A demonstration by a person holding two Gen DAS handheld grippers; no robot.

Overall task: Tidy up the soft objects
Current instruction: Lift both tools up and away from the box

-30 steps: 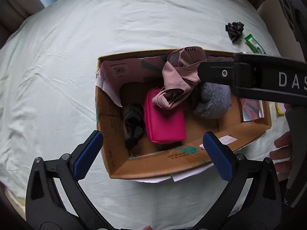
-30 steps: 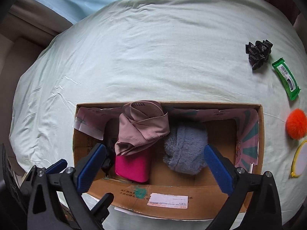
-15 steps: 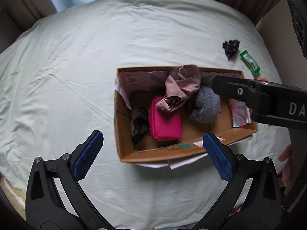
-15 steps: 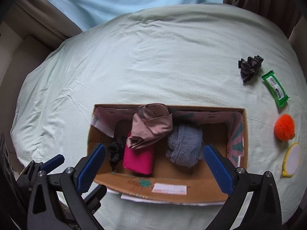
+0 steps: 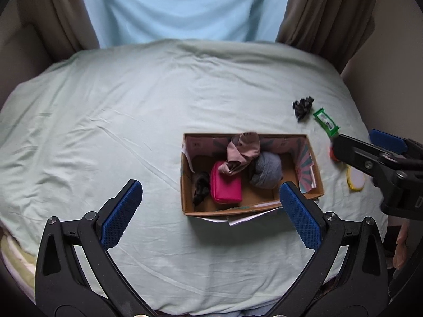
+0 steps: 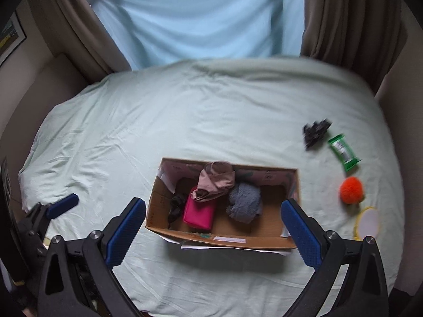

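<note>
Above the bed (image 5: 105, 121), we hold both the left gripper (image 5: 211, 213) and right gripper (image 6: 213, 229) spread apart, empty, facing the cardboard box (image 6: 227, 239).

Brown curtains (image 6: 343, 15) & pale-blue drape (image 6: 201, 18) behind bed; framed pic (image 6: 8, 39) on left wall.

We see bed (image 6: 158, 121) left side bare; cardboard box (image 6: 224, 237) blocks mid-front, small bits near right edge.

box (image 6: 224, 239) 1 | inside 4 | loose beside, blurred, seemingly 4 | tools 2
</note>
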